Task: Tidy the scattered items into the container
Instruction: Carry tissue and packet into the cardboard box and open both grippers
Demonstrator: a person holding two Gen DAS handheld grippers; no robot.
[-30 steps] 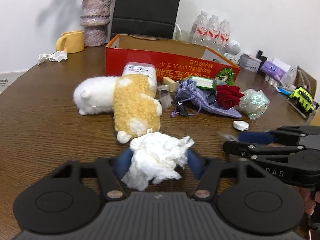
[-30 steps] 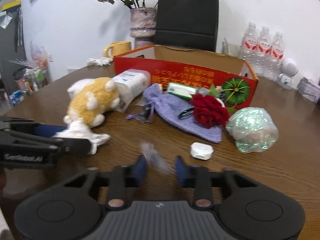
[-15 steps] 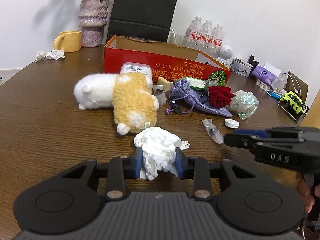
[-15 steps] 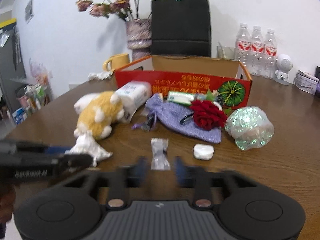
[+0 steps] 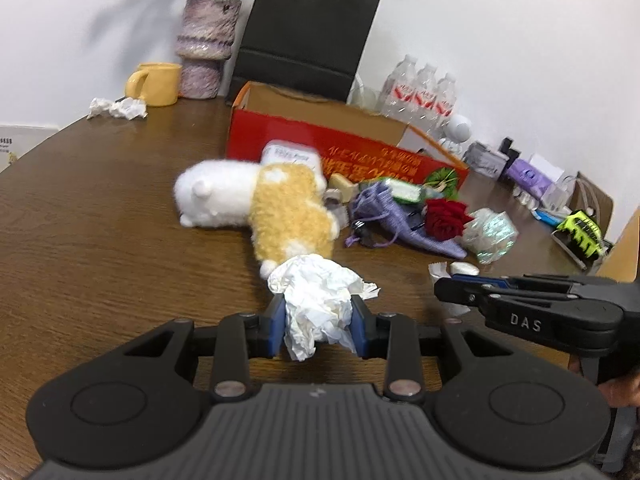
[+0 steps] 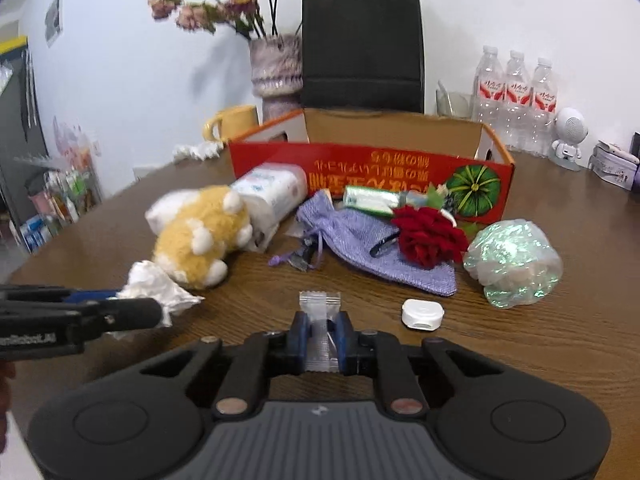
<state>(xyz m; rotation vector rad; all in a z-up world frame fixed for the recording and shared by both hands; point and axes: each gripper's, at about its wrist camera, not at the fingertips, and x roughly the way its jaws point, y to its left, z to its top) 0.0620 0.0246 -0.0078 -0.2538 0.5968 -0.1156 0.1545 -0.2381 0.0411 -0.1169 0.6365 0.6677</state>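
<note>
My left gripper is shut on a crumpled white tissue and holds it above the table. My right gripper is shut on a small clear plastic sachet. The red cardboard box stands open at the back of the wooden table. In front of it lie a yellow and white plush toy, a white plush, a purple drawstring pouch, a red rose, a shiny wrapped ball and a small white case.
A yellow mug, a vase, a black paper bag and water bottles stand behind the box. Another crumpled tissue lies by the mug. A wipes pack and a green tube lean near the box.
Both grippers have lifted and drawn back from the table. The left closed on the tissue. The right closed on the clear sachet and raised it.
</note>
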